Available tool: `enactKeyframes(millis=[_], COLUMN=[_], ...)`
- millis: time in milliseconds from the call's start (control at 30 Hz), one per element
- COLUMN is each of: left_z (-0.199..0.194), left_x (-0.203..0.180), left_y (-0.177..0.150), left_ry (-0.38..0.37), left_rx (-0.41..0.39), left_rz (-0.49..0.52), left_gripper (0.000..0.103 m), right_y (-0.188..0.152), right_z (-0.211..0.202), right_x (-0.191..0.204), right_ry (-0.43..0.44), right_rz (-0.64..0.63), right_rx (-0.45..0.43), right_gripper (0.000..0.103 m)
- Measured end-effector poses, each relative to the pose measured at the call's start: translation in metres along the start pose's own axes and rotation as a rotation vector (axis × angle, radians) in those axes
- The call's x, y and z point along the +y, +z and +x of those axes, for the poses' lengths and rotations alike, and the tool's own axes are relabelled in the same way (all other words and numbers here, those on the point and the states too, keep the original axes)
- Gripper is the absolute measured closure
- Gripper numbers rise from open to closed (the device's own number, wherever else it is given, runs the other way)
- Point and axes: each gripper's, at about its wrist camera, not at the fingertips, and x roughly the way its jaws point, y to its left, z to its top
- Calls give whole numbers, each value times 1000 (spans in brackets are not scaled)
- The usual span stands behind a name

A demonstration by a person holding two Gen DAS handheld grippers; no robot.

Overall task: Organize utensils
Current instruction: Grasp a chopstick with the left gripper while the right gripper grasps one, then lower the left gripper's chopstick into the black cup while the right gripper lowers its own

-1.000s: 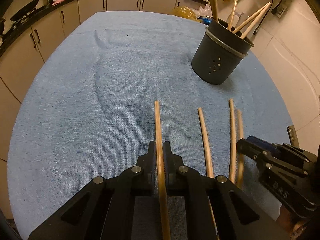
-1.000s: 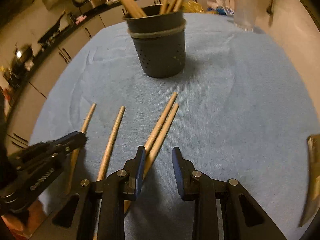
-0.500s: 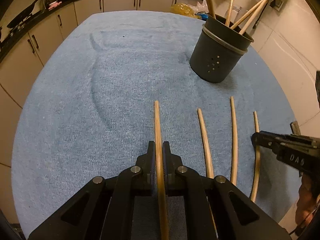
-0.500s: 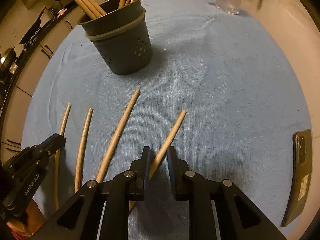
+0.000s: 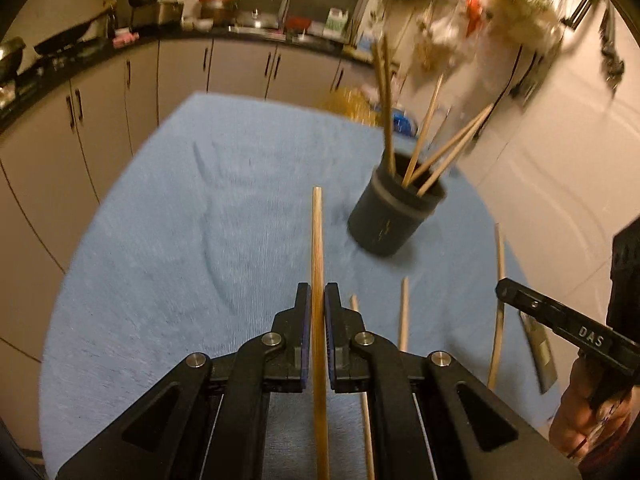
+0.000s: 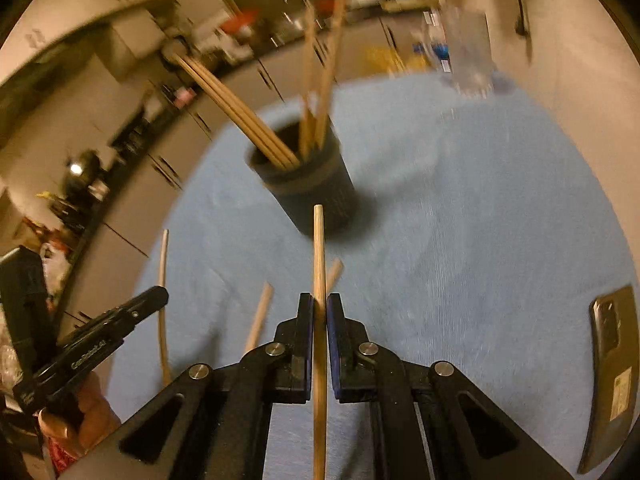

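Note:
My left gripper (image 5: 317, 296) is shut on a wooden chopstick (image 5: 317, 240), held above the blue cloth and pointing forward. In the right wrist view my right gripper (image 6: 319, 302) has its jaws closing, pads pressed on another chopstick (image 6: 319, 248), which is also off the cloth. A dark round holder (image 5: 394, 224) with several chopsticks standing in it sits ahead and to the right of the left gripper. The same holder (image 6: 316, 188) lies straight ahead of the right gripper. Loose chopsticks (image 5: 404, 312) (image 5: 498, 304) (image 6: 260, 316) (image 6: 162, 300) lie on the cloth between the grippers.
The blue cloth (image 5: 180, 248) covers the table. A phone (image 6: 610, 360) lies near its right edge and a clear glass (image 6: 468, 52) stands at the far right. Kitchen cabinets (image 5: 100, 120) run behind and to the left, a tiled wall (image 5: 560, 168) on the right.
The right jaws have closed on a chopstick. Both grippers have risen with their chopsticks off the cloth, and both views have tilted up toward the holder.

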Motion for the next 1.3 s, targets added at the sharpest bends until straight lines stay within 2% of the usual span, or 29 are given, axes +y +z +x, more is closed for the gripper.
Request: enactKeyframes(millis=[133, 300, 500, 933, 1300], left_z=[-16, -23, -32, -39, -47], left_x=[-8, -17, -22, -35, -53], left_y=[6, 7, 9, 18, 44], left_ry=[-1, 5, 12, 11, 14], left_rx=[-52, -72, -89, -104, -139], left_rz=[5, 20, 39, 67, 93], left_gripper=[97, 97, 97, 97, 97], right_y=[-3, -7, -3, 3, 23], right_z=[-31, -51, -63, -76, -87], right_x=[16, 25, 23, 15, 7], right_ry=[10, 9, 7, 18, 29], right_rz=[-59, -76, -64, -40, -12], right_rx=[-156, -252, -299, -344, -390], right_gripper=[96, 96, 96, 96, 96])
